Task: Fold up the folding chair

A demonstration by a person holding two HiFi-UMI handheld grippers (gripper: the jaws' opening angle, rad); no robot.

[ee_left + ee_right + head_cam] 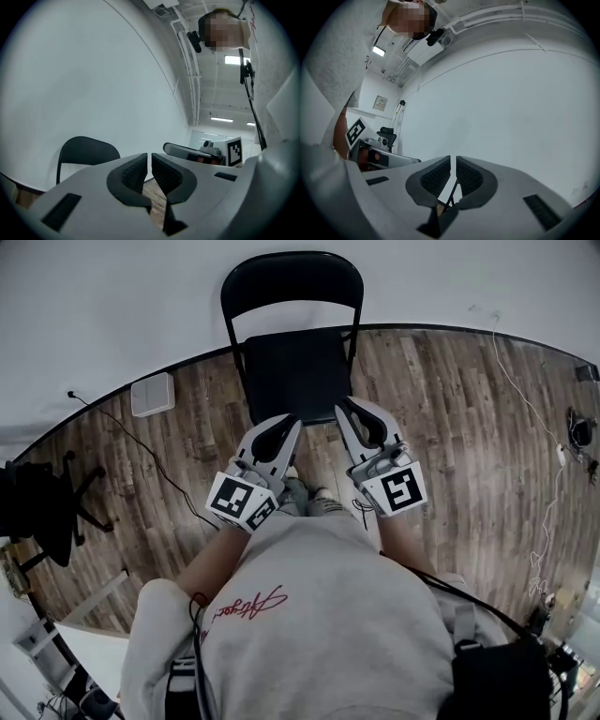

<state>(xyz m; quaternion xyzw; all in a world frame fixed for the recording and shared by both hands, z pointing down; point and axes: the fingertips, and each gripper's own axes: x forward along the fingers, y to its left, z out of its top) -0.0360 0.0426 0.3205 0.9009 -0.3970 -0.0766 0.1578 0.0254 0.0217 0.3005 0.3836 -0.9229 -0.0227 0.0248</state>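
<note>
Jaws on both our left gripper and right gripper are closed with nothing between them. They point level toward the white wall, which meets the wooden floor just behind the chair; bare boards lie open on either side, with a black office chair far left, a white box by the wall and a thin cable trailing nearby. We see the black folding chair standing unfolded, seat flat and rounded backrest close to the wall, its front corners just beside our jaw tips.
</note>
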